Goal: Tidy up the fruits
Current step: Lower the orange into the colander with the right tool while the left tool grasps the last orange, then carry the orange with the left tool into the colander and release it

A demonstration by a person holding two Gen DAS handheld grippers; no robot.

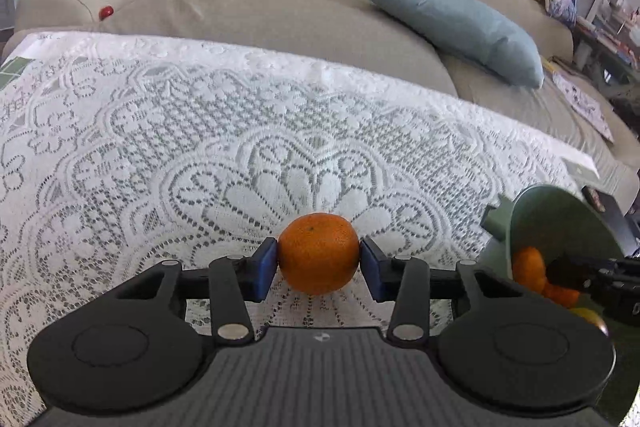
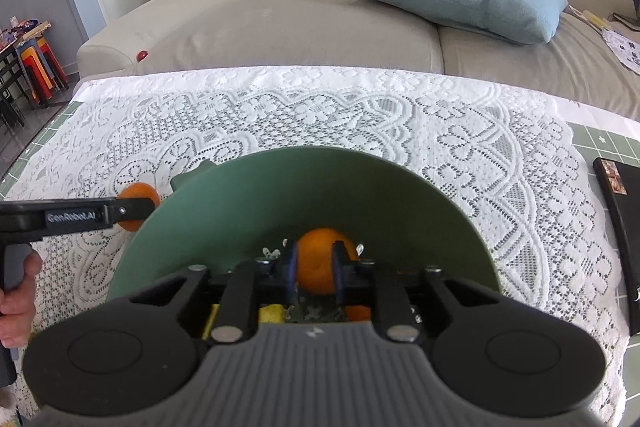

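Left gripper tilted down, jaws clamping orange above lace cloth.

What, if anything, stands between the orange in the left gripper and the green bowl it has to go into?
On the lace cloth, nothing. The left gripper grips the orange beside the green bowl. Inside, though, the right gripper sits around another orange, crowding the opening.

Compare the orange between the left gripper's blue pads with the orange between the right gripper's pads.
The round orange fruit in the left gripper sits over the white lace tablecloth, outside the green plastic bowl; the orange fruit at the right gripper is inside that bowl. The left gripper's pads press the first one's sides, spread wide; the right gripper's fingers stand narrower, in front of the second, grip unclear. Both are similar orange citrus.
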